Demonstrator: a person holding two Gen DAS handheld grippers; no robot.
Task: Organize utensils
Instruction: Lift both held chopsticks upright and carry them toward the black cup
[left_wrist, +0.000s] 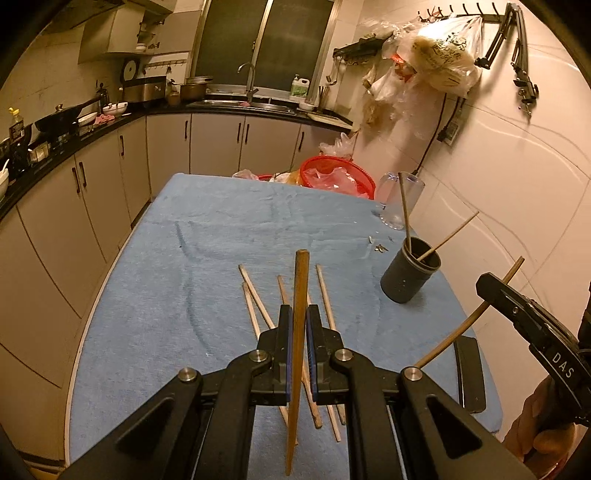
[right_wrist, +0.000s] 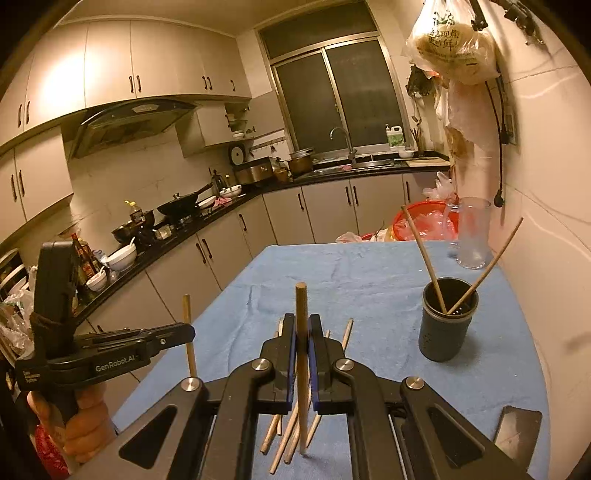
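My left gripper (left_wrist: 298, 314) is shut on a wooden chopstick (left_wrist: 298, 295) and holds it upright above several loose chopsticks (left_wrist: 255, 295) on the blue cloth (left_wrist: 184, 277). My right gripper (right_wrist: 303, 325) is shut on another chopstick (right_wrist: 301, 314), also upright, over the same pile (right_wrist: 291, 439). A dark cylindrical holder (left_wrist: 410, 273) with two chopsticks in it stands to the right; it also shows in the right wrist view (right_wrist: 445, 328). The right gripper and its chopstick (left_wrist: 458, 332) show at the right edge of the left wrist view. The left gripper and its chopstick (right_wrist: 189, 332) show at the left of the right wrist view.
A clear glass cup (left_wrist: 397, 201) stands behind the holder by the wall, seen also in the right wrist view (right_wrist: 472, 236). A red basket (left_wrist: 336, 177) with plastic bags sits past the table's far edge. A dark flat object (left_wrist: 469, 373) lies at the near right. Kitchen counters run along the left.
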